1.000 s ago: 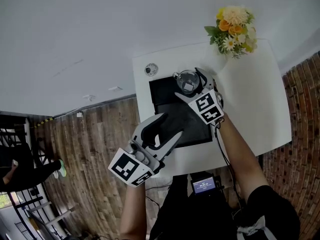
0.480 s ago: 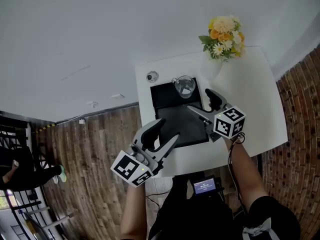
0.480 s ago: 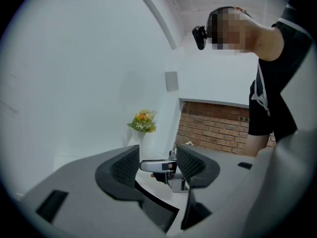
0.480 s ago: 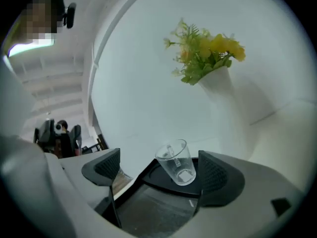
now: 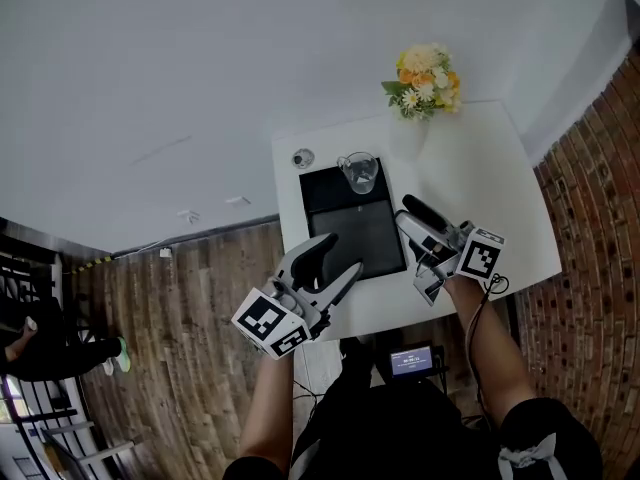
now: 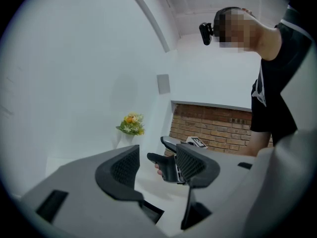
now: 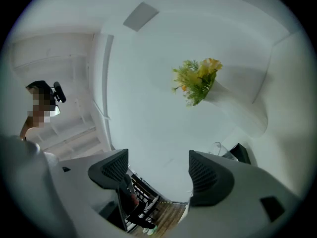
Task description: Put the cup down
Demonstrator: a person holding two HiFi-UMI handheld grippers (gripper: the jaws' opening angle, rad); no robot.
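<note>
The glass cup (image 5: 360, 171) stands upright at the far edge of the black mat (image 5: 352, 233), task seemingly done, so the right claw (image 5: 402, 214), empty with jaws wide though just narrowing, and the wide, empty left claw (image 5: 345, 253) hang clear of it.

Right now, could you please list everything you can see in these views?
table: one, white, against the wall.
mat: one, black, on the table.
cup: one, clear glass, upright at the mat's far edge.
round object: one, small, pale, on the table beside the cup.
flowers: one bunch, yellow, orange, white, at the table's far edge.
left hand-held gripper: grey-black, jaws apart, empty, over the mat's near corner.
right hand-held gripper: grey-black, jaws apart though just closing slightly, empty, beside the mat.
</note>
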